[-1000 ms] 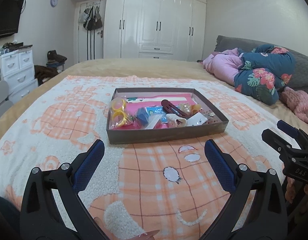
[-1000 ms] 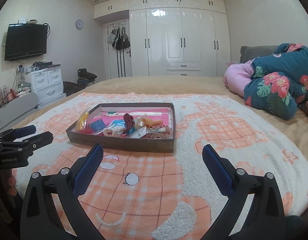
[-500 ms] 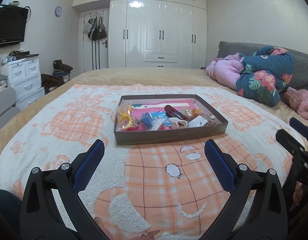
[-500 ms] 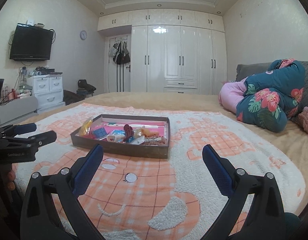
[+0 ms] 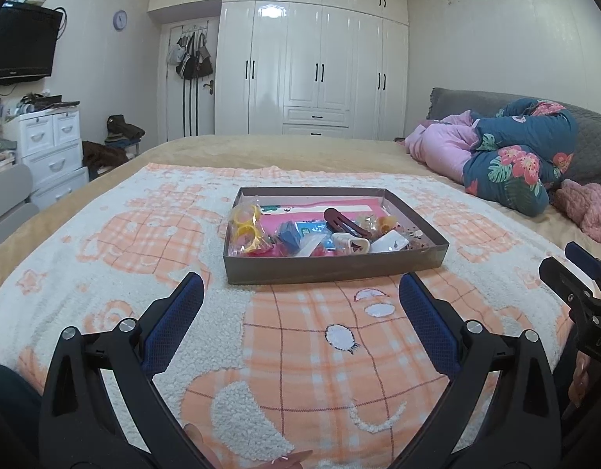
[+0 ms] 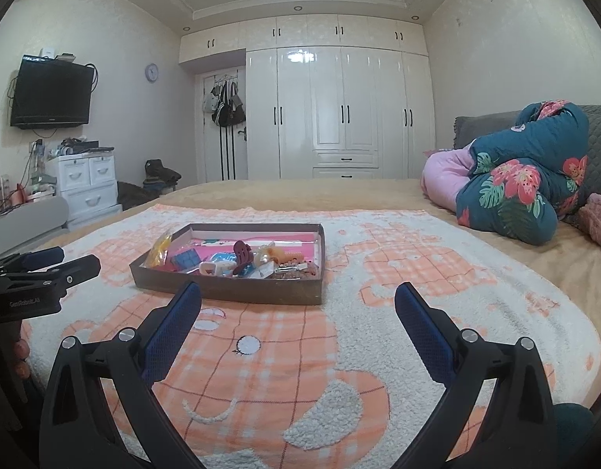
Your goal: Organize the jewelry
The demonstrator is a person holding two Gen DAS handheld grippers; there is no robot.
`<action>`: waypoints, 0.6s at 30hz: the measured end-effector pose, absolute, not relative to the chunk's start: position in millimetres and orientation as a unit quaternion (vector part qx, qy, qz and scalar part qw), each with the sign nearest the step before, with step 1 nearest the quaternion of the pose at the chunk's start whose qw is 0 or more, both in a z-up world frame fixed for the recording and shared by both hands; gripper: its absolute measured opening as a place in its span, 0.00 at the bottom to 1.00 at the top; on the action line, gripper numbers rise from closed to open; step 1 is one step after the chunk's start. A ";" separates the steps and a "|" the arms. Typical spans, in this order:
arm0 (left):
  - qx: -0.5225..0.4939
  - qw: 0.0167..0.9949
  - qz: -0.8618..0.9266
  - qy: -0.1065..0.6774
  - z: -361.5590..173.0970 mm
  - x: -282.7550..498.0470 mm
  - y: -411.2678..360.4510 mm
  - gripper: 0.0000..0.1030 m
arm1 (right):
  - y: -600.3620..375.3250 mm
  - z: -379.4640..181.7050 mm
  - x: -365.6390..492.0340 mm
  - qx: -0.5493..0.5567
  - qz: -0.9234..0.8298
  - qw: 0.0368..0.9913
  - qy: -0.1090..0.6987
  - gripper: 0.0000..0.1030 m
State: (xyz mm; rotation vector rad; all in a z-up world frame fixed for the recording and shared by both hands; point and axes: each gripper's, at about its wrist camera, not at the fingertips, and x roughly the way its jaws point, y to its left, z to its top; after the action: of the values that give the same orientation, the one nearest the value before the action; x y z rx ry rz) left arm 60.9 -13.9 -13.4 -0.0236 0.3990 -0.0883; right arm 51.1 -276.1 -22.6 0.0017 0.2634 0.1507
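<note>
Jewelry tray (image 5: 335, 264) lies ahead of both grippers' wide-spread, empty jaws.

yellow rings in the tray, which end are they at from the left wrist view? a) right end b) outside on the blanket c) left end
c: the bagged yellow rings lie inside the brown tray at its left end, with the dark red hair clip further right.

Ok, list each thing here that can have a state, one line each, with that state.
left gripper: open, empty, above the blanket
right gripper: open, empty, above the blanket
box: lidless, flat on the blanket, full of loose items
dark red hair clip: lying in the box on other items
wardrobe doors: shut
television: off, screen dark
blanket: spread flat over the bed
</note>
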 end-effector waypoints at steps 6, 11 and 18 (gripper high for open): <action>-0.013 0.979 -0.044 0.199 -14.8 62.9 -13.7 0.89 | -274.6 -23.4 51.5 0.000 0.076 0.988 0.132 0.94; -0.013 0.979 -0.043 0.199 -14.9 62.5 -13.7 0.89 | -274.1 -23.9 52.0 -0.001 0.076 0.988 0.132 0.94; -0.012 0.979 -0.044 0.199 -14.8 62.7 -13.3 0.89 | -274.1 -23.5 51.1 0.000 0.076 0.988 0.132 0.94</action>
State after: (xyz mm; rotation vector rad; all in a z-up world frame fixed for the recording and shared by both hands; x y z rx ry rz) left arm 62.7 -13.3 -14.8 -0.0246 0.4004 -0.0878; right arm 51.1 -274.1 -23.5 -0.0008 0.2646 0.1522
